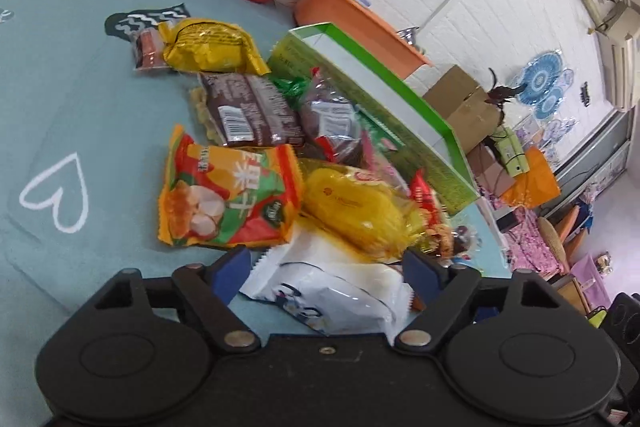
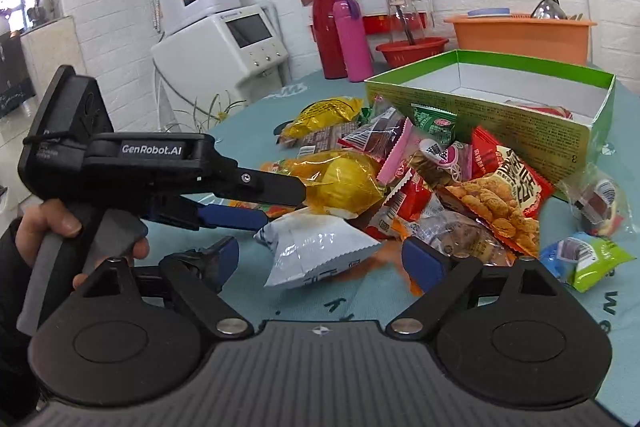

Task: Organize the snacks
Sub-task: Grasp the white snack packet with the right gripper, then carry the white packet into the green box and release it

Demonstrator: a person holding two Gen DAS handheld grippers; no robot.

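Note:
A pile of snack packets lies on the teal tablecloth beside an open green box (image 1: pixel 424 115) (image 2: pixel 576 131). A white packet (image 1: pixel 336 291) (image 2: pixel 316 247) lies at the near edge of the pile. My left gripper (image 1: pixel 326 269) is open with its blue pads on either side of the white packet, not closed on it; it also shows in the right wrist view (image 2: pixel 280 203). My right gripper (image 2: pixel 320 259) is open and empty, just in front of the same packet. A yellow packet (image 1: pixel 356 211) (image 2: pixel 340 183) and an orange packet (image 1: pixel 228 195) lie behind it.
A red flask (image 2: pixel 326 27), pink bottle (image 2: pixel 354 39), red basket (image 2: pixel 412 51) and orange basin (image 2: pixel 520 35) stand at the table's far side. White appliances (image 2: pixel 216 39) stand off the table to the left. Loose packets (image 2: pixel 592 255) lie right of the pile.

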